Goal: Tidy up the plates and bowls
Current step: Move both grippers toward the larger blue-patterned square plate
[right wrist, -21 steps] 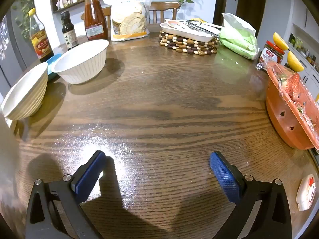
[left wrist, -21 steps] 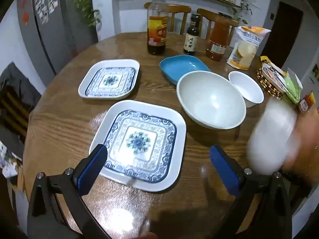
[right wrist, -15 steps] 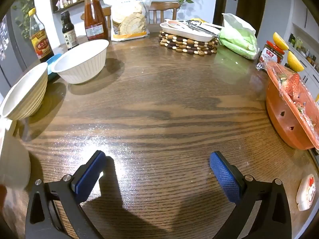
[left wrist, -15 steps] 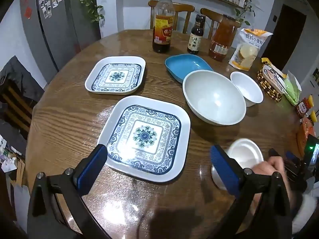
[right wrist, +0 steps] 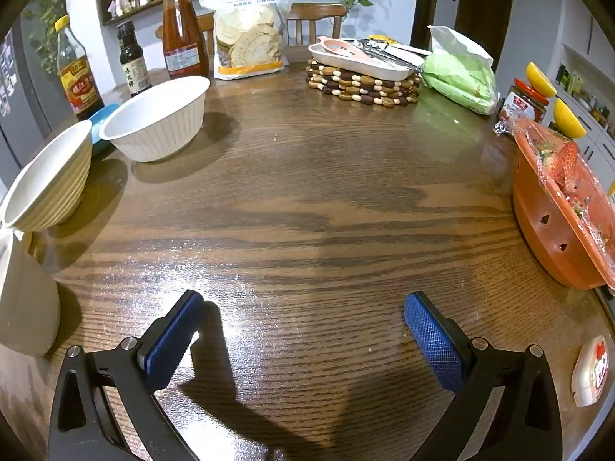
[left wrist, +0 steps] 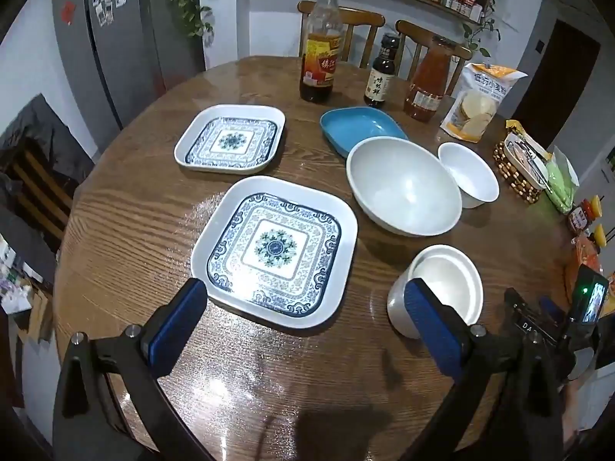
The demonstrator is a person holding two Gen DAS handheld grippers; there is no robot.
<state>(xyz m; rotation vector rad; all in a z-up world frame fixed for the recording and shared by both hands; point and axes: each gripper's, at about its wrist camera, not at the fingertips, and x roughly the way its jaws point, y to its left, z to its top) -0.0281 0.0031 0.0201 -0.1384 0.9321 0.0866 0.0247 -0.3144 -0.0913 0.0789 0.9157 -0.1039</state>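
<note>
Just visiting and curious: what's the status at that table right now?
Left gripper open, empty. Right gripper open over bare wood. Large plate, big bowl, small cup-bowl unstacked. Nothing in the way.

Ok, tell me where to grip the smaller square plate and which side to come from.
Pinch the raised white rim of the smaller square plate at its near edge, coming in low from the left gripper. It lies flat, so only the rim offers a hold, and the larger square plate crowds its near right corner.
</note>
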